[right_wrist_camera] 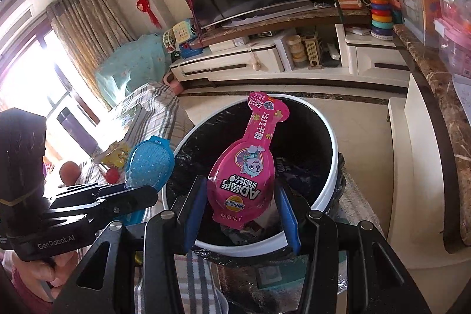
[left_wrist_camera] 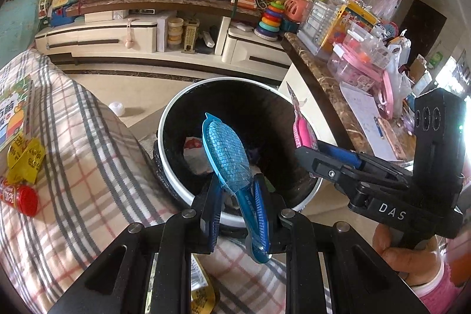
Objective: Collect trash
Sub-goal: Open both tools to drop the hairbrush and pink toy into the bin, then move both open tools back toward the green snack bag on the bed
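Nearest your lens, the left gripper (left_wrist_camera: 240, 211) pinches a blue wrapper (left_wrist_camera: 228, 152) by its narrow stem, the wide end raised over the near rim of the trash bin (left_wrist_camera: 176, 114). Your right gripper (right_wrist_camera: 240, 211) clamps a pink wrapper (right_wrist_camera: 245, 167) across its broad bottom, its neck pointing over the bin's mouth.

Both pieces sit close to the near rim, not over the middle. Let go here and, in my judgement, a light foil wrapper could catch the white edge and slide onto the plaid cover (left_wrist_camera: 88, 137) on the left. The two grippers are also near each other; a hurried release could knock one against the other.

More litter waits on that cover: a yellow wrapper (left_wrist_camera: 26, 159) and a red tube (left_wrist_camera: 20, 196) at far left.
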`<state>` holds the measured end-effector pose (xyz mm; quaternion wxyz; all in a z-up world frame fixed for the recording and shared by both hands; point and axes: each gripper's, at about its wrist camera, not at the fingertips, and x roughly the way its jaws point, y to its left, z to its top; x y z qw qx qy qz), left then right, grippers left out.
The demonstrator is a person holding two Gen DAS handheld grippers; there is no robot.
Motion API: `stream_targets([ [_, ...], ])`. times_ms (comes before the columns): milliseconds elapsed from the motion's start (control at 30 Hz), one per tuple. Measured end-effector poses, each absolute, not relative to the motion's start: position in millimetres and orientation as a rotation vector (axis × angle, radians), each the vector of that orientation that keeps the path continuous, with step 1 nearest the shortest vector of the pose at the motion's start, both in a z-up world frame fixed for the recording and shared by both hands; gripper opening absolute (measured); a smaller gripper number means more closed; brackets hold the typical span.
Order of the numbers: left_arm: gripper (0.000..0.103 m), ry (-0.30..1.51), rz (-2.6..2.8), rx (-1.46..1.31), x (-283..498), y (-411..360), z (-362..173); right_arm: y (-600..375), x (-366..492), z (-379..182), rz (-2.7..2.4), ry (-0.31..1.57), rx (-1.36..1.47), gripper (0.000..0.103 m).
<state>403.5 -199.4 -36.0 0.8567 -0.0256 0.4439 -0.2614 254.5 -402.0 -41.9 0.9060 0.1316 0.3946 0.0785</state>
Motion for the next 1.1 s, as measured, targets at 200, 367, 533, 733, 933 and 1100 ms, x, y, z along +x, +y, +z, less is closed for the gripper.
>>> stream_targets([
  [200, 0.020, 0.946, -0.546, -0.048, 415.0, -207.2, -39.8, -407.0, 260.7, -44.4, 0.155, 0.825, 0.274, 0.047],
  [367, 0.020, 0.948, -0.546, -0.042, 423.7, -213.9, -40.5, -411.0, 264.7, -46.1, 0.152, 0.832, 0.282, 0.047],
  [533, 0.020, 0.955, -0.542, -0.038, 431.3, -219.1, -43.4, -414.2, 269.2, -46.8, 0.150, 0.833, 0.282, 0.048],
  [733, 0.030, 0.980, -0.530, -0.059, 438.5, -221.7, -48.8, -416.9, 273.2, -48.4, 0.143, 0.840, 0.296, 0.050],
  [933, 0.051, 0.952, -0.510, -0.070, 425.7, -208.1, -42.2, -419.5, 271.1, -49.3, 0.137, 0.843, 0.317, 0.064],
  [1100, 0.056, 0.936, -0.482, -0.101, 400.4, -186.4, -41.0, -414.1, 264.1, -44.2, 0.149, 0.823, 0.319, 0.068],
])
